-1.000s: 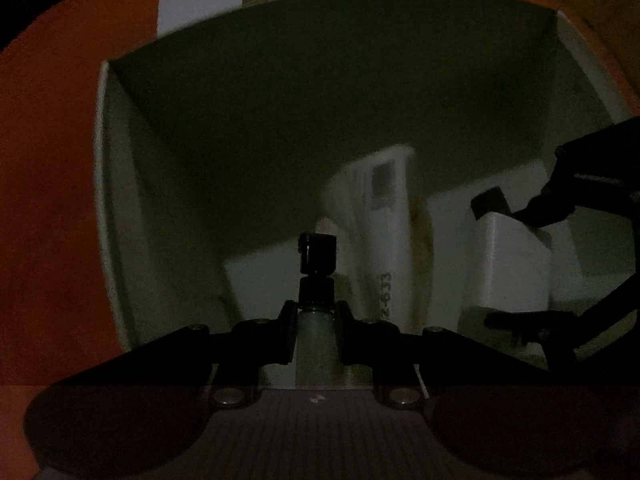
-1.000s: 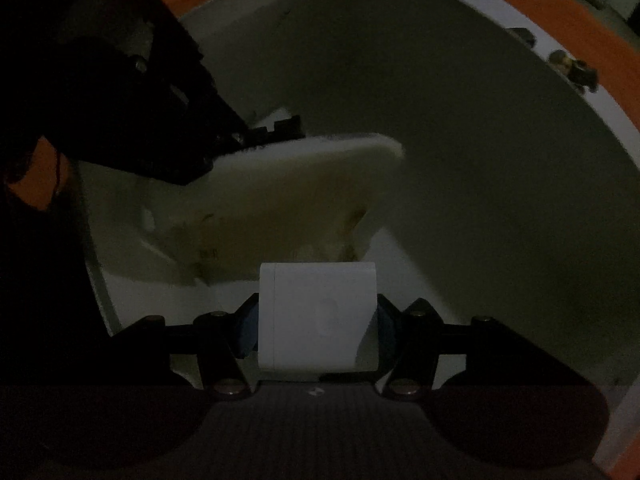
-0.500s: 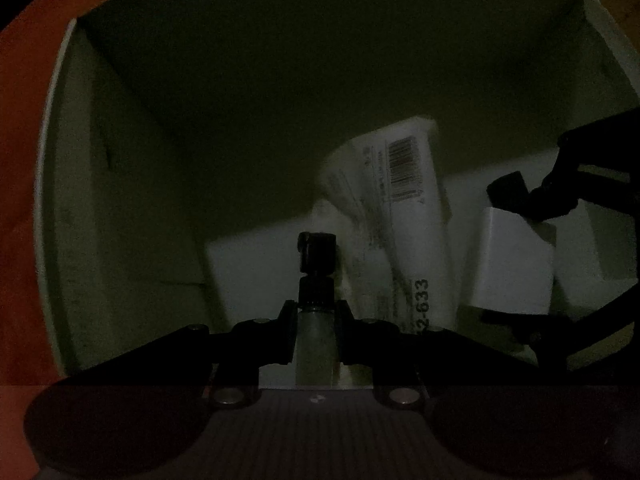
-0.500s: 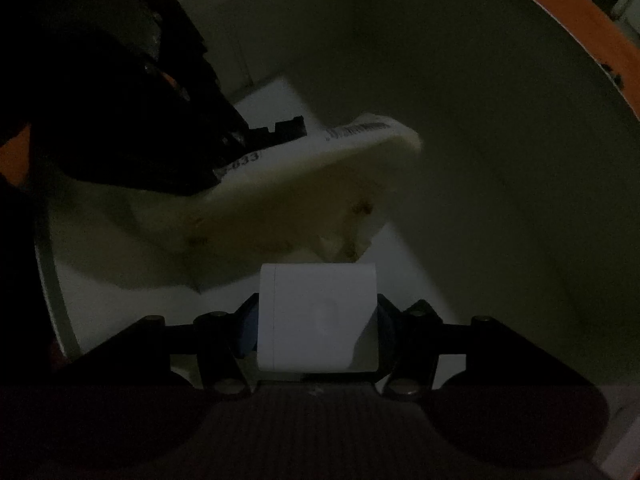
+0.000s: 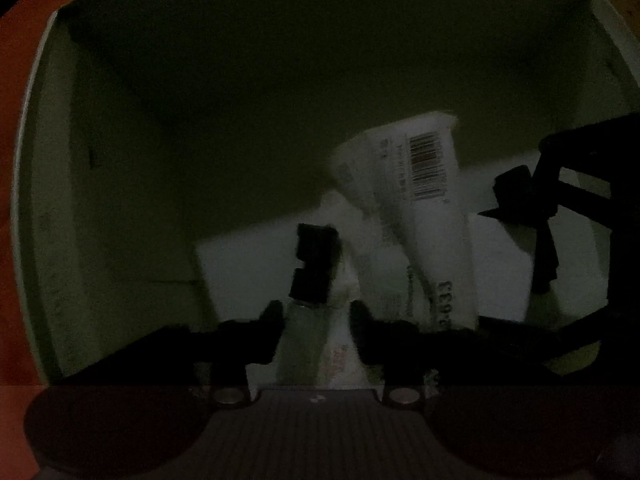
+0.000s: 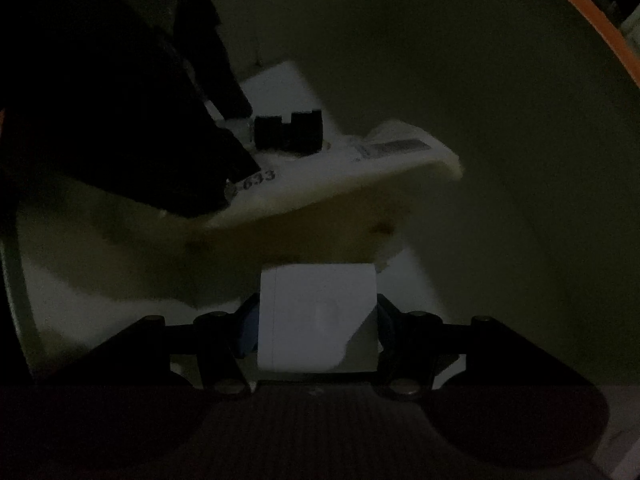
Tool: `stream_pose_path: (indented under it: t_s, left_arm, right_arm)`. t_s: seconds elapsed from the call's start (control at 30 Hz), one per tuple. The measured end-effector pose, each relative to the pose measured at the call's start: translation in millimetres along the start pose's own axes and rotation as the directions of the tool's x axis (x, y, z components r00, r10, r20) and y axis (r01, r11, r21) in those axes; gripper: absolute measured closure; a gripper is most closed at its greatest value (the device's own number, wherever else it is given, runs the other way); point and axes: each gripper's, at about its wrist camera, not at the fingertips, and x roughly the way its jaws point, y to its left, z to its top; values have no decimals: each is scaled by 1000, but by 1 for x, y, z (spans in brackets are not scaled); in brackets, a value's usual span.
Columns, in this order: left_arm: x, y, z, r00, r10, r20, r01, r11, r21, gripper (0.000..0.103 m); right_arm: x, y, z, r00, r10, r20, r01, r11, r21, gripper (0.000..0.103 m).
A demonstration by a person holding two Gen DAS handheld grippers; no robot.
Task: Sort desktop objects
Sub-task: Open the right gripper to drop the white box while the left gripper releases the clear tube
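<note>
Pale, smooth walls of a deep bin (image 5: 120, 200) surround both grippers in dim light. Inside lies a soft white tube (image 5: 424, 208) printed with a barcode. The right gripper (image 6: 318, 320) pinches a white rounded block (image 6: 316, 316). The left gripper (image 5: 316, 320) pinches a small clear bottle (image 5: 308, 336) with a black cap.

I see both views very dim, deep shadow inside the bin (image 5: 48, 200), slight blur, fisheye bending at edges.
</note>
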Motion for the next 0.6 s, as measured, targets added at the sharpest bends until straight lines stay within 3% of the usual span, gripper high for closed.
stream_pose_path:
  t_s: [0.27,0.33,0.53,0.6]
  left_arm:
    - [-7,4,-13,1000,6,1,-6,1000,17,54]
    - [-10,4,-16,1000,-3,7,3,1000,18,46]
    - [-22,6,-27,999,-24,27,24,1000,8,34]
    - [-26,7,-30,999,-42,31,42,999,3,27]
  right_arm:
    - [-5,2,2,1000,0,27,0,1000,-5,40]
    - [-4,3,3,1000,-12,17,12,1000,7,37]
    - [-5,2,6,1000,-4,29,2,998,58,28]
    - [-8,0,6,999,-8,37,5,997,83,19]
